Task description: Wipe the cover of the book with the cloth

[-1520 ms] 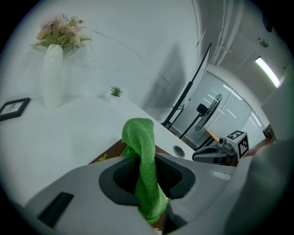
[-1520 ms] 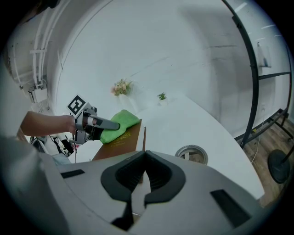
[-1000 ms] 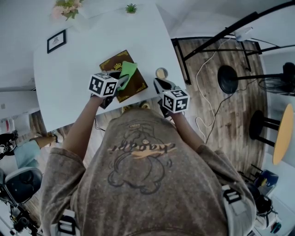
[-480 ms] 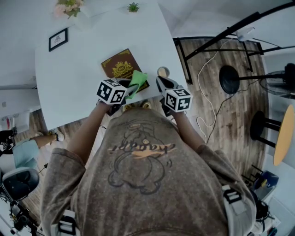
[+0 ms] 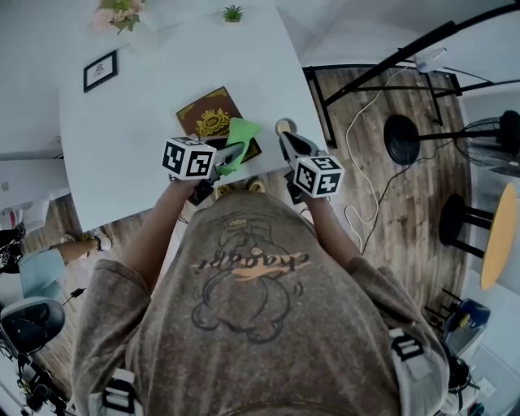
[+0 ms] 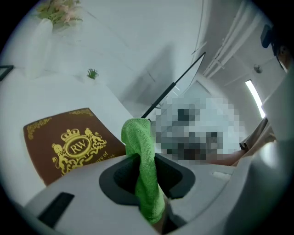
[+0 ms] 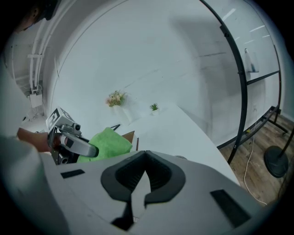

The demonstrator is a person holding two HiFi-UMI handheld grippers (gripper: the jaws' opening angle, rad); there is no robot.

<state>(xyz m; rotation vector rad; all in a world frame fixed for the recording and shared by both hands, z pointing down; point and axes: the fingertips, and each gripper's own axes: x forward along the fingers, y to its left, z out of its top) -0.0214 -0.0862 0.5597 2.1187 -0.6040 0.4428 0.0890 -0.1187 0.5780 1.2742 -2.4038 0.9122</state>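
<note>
A brown book [image 5: 210, 119] with a gold crest lies on the white table [image 5: 130, 138] near its front edge. In the left gripper view the book [image 6: 69, 147] sits ahead and to the left. My left gripper [image 5: 230, 154] is shut on a green cloth [image 5: 240, 135], which rests over the book's near right corner. The cloth [image 6: 143, 174] is pinched between the jaws [image 6: 143, 160] and sticks up beyond them. My right gripper [image 5: 288, 141] hovers at the table edge right of the book, shut [image 7: 145, 155] and holding nothing. It sees the cloth [image 7: 105, 143] to its left.
A small round disc [image 5: 283, 127] lies on the table just ahead of the right gripper. A framed picture [image 5: 100, 71], flowers [image 5: 119, 14] and a small plant [image 5: 232, 13] stand at the far side. A black stand [image 5: 406, 57], stools and cables occupy the wooden floor to the right.
The left gripper carried the cloth from the middle of the cover towards the book's near right corner, then eased slightly back. The right gripper has barely moved.
</note>
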